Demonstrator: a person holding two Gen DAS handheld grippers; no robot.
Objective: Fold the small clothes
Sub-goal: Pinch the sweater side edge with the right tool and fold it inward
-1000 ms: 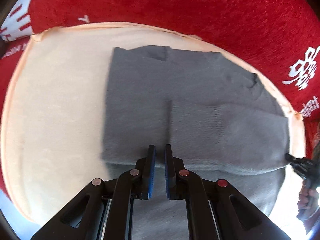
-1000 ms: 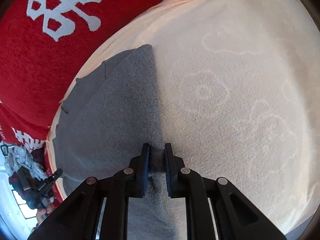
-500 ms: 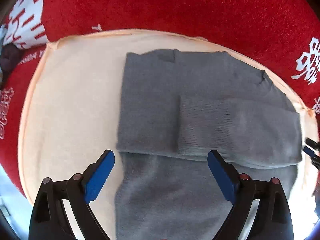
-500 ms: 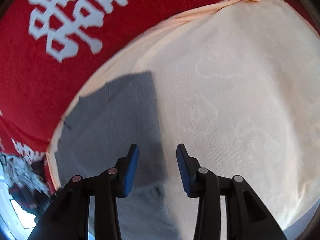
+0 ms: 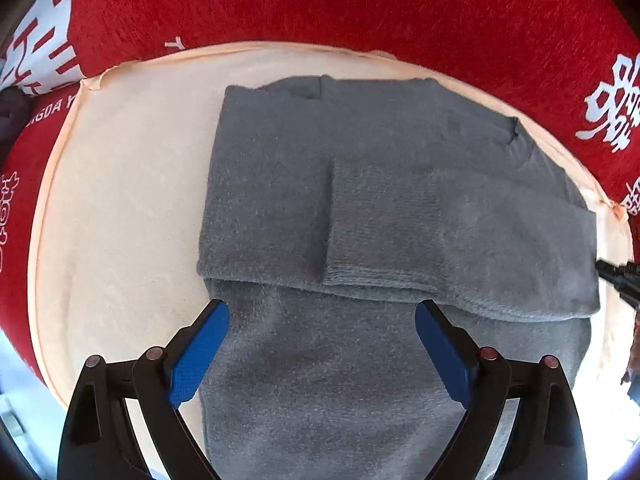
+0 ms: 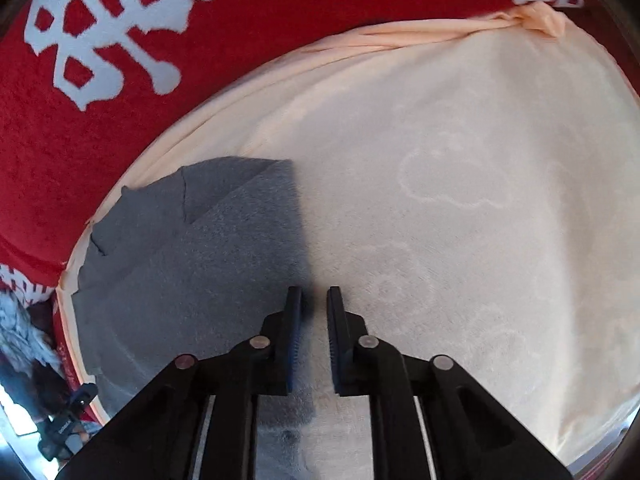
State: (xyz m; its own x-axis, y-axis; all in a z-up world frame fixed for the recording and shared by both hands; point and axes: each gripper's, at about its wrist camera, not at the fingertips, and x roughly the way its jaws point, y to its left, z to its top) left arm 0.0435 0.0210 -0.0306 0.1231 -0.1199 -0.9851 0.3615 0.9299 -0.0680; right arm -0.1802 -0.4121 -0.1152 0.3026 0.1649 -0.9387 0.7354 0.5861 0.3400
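A grey knit garment (image 5: pixel 380 208) lies partly folded on a cream towel (image 5: pixel 120 208), with a sleeve laid across its middle. My left gripper (image 5: pixel 322 320) is wide open and empty, just above the garment's near half. In the right wrist view the same garment (image 6: pixel 192 256) lies to the left. My right gripper (image 6: pixel 314 300) is over the towel (image 6: pixel 460 200) beside the garment's right edge, its jaws nearly together with a narrow gap and nothing between them.
A red blanket with white characters (image 5: pixel 360 4) lies under and around the towel, also in the right wrist view (image 6: pixel 100 60). The towel's knotted corner (image 6: pixel 540 20) is at the far right. The other gripper's tip (image 5: pixel 624 276) shows at the right edge.
Both grippers let go of the garment's folded edge and pulled back. The left opened wide. The right opened, then narrowed again beside the garment.
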